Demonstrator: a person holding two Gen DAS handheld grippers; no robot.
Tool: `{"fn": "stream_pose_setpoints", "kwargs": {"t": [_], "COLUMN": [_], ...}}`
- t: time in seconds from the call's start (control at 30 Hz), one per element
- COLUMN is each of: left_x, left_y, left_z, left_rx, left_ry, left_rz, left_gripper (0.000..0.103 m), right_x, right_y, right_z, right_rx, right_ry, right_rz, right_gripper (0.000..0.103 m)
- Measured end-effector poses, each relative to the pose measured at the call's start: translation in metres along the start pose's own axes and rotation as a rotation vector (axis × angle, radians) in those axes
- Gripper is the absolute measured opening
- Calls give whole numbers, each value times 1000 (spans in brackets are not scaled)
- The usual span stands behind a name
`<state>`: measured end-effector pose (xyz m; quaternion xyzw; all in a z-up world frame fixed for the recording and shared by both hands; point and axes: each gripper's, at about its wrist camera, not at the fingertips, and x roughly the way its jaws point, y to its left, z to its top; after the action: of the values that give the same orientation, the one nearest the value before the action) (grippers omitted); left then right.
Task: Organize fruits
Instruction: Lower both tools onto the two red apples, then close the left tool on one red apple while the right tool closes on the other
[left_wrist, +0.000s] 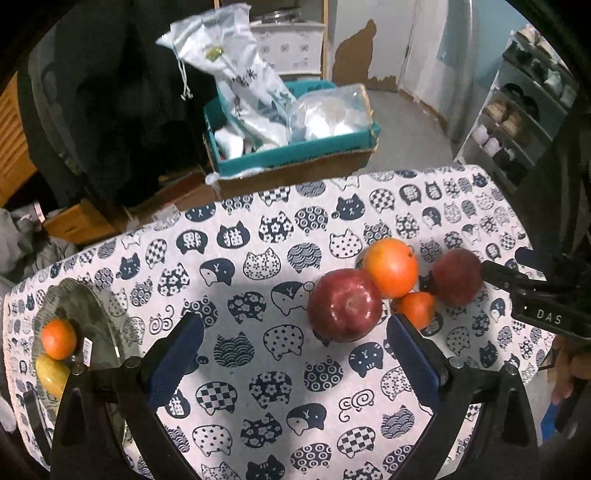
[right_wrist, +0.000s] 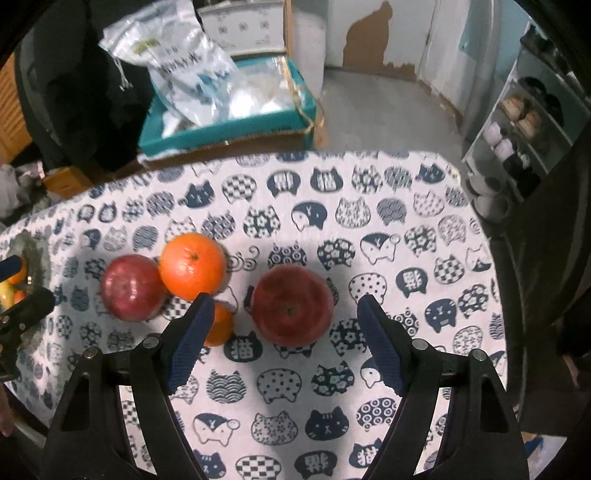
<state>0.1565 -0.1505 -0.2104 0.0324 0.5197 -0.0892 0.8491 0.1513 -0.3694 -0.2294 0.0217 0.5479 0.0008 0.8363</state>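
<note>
Four fruits cluster on the cat-print cloth (right_wrist: 406, 206); the right gripper (right_wrist: 286, 319), jaws wide and empty, frames the nearer apple (right_wrist: 293, 304). Approach step, probably: next, close squarely, then carry to the glass plate (left_wrist: 79, 299). The left gripper (left_wrist: 295, 334) gapes empty too.

My hand-held gripper (left_wrist: 295, 339): open, empty, above the bench (left_wrist: 258, 369).
Nearest fruit: red apple (left_wrist: 343, 304), just ahead of my right finger.
Plate (left_wrist: 88, 314): holds a small orange (left_wrist: 58, 339).

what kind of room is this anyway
Probably a lived-in room at home, perhaps near the entrance: a shoe rack by the wall, a cat-print tablecloth on the table, and a cardboard box of bagged goods on the floor.
</note>
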Motion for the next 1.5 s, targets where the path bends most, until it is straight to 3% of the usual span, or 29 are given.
{"fn": "stream_pose_setpoints", "kwargs": {"t": [0.5,0.83,1.3,1.33,1.5], "left_x": [51,72,103,104,109], "left_y": [-11,-23,-30,-31,-31], "left_z": [-1,1,1,2,-1], "left_rx": [12,13,-21,-22,-23], "left_ry": [98,136,184,185,202], "left_rz": [-34,-75,-119,-119,-154], "left_gripper": [100,100,100,99,75], "right_x": [70,85,72,71,66], "right_y": [-9,-10,-15,-14,-10], "right_z": [-6,-6,-12,-12,-12], "right_rx": [46,61,58,54,45], "right_ry": [143,150,113,109,96], "right_rz": [19,28,-11,-14,-18], "right_gripper": [79,76,75,75,75]}}
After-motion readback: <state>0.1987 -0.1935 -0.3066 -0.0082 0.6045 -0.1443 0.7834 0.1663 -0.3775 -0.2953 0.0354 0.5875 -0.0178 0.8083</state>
